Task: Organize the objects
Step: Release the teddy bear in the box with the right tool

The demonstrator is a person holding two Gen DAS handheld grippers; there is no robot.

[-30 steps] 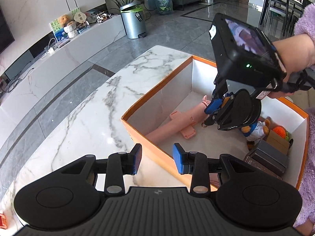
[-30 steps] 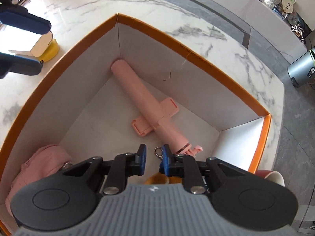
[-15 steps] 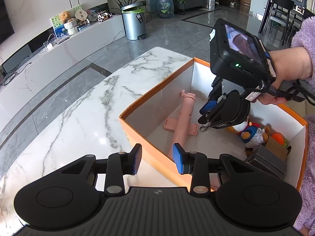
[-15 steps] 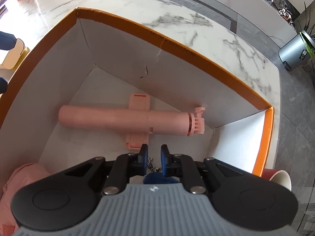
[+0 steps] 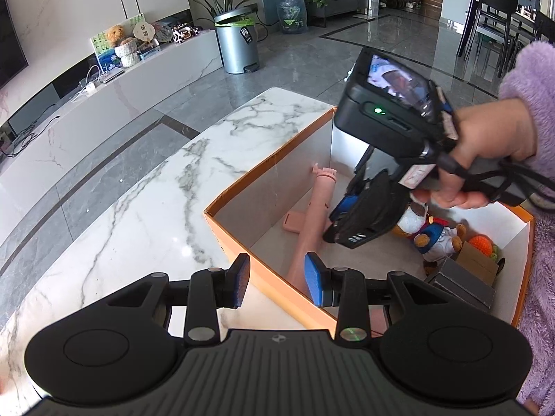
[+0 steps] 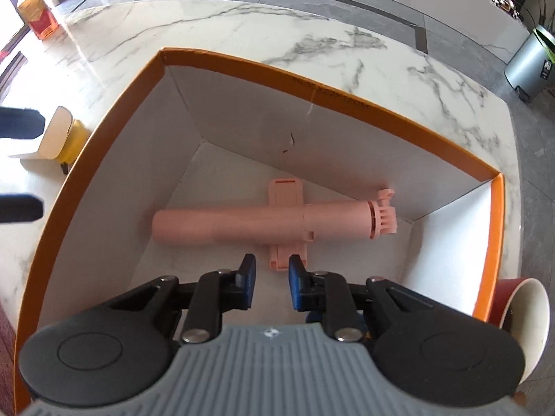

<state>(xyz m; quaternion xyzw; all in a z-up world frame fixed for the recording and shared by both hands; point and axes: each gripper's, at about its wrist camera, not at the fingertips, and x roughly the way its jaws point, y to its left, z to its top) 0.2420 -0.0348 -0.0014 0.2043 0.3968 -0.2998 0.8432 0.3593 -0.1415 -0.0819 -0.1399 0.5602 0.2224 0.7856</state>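
Right now, by label:
Left gripper (image 5: 276,285): lower centre of the left wrist view, jaws apart and holding nothing, hovering over the near orange rim of the box.
Right gripper (image 6: 272,287): lower centre of the right wrist view, jaws parted with nothing between them, above the box floor just short of the pink stick's clamp; in the left view it sits at centre right, held by a hand (image 5: 485,159) in a purple fleece sleeve.
Box (image 6: 347,98): orange-edged, white inside, standing on the marble desk (image 5: 145,215).
Pink selfie stick (image 6: 249,223): lying flat on the box floor, crosswise in the right view, mount end toward the right.
Plush toy (image 5: 430,232): inside the box at right of the left view, beside an orange knitted ball (image 5: 480,244) and a dark grey box (image 5: 461,287).
Red paper cup (image 6: 523,308): outside the box, lower right of the right view.
Trash bin (image 5: 237,43): on the floor, upper centre of the left view.
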